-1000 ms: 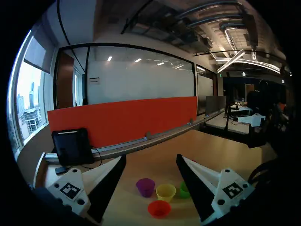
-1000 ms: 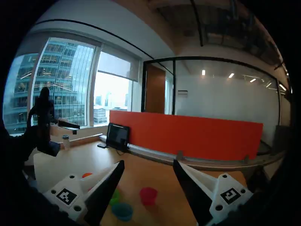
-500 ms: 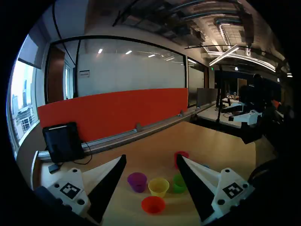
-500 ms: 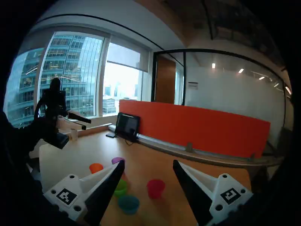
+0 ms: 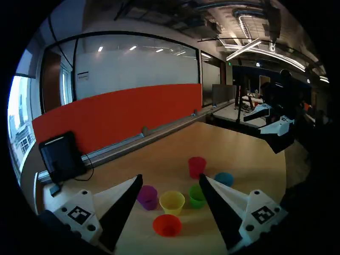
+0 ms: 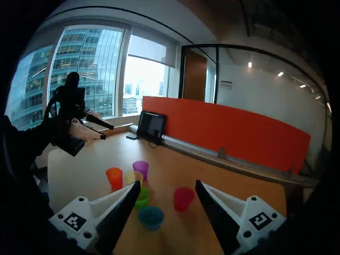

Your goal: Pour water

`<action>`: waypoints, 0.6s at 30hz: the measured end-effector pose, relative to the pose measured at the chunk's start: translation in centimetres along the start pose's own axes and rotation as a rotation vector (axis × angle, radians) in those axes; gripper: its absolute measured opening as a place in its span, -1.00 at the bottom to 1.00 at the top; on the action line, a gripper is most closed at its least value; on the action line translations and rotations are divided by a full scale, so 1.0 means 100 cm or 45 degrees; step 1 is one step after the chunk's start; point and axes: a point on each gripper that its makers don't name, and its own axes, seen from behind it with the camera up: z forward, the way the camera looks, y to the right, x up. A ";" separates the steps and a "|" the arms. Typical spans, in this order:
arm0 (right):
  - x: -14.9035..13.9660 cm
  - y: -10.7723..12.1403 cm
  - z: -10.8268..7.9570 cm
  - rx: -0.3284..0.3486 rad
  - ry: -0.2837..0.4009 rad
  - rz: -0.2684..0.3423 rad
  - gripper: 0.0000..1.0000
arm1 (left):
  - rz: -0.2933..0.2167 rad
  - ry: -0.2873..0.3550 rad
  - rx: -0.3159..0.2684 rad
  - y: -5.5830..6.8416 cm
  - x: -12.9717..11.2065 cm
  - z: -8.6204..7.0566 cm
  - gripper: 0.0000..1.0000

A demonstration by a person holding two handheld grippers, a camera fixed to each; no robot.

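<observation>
Both views have dipped, bringing six cups (image 5: 172,202) on the table (image 5: 246,148) into sight.
Left gripper (image 5: 170,187) and right gripper (image 6: 167,189) gape wide, holding nothing; orange cup (image 5: 167,224) looks empty, others unclear.

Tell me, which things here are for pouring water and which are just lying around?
For the job: purple cup, yellow cup, green cup, orange cup, red cup, blue cup, left hand-held gripper, right hand-held gripper, both open.

Just lying about: black tablet, orange divider.
</observation>
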 end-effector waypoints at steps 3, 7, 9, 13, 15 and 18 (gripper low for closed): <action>-0.007 -0.004 0.000 0.012 -0.017 -0.002 1.00 | 0.012 -0.032 -0.021 0.006 -0.007 0.006 0.97; -0.015 -0.007 0.001 0.019 -0.042 -0.001 1.00 | 0.031 -0.070 -0.038 0.012 -0.016 0.013 0.98; -0.019 -0.008 0.002 0.022 -0.052 0.001 1.00 | 0.039 -0.087 -0.044 0.015 -0.020 0.015 0.98; -0.024 -0.011 0.002 0.027 -0.065 0.005 1.00 | 0.047 -0.121 -0.068 0.020 -0.030 0.021 0.97; -0.027 -0.012 0.002 0.028 -0.070 0.007 1.00 | 0.049 -0.136 -0.078 0.023 -0.033 0.023 0.98; -0.032 -0.015 0.002 0.035 -0.080 0.009 1.00 | 0.050 -0.156 -0.090 0.026 -0.039 0.027 0.98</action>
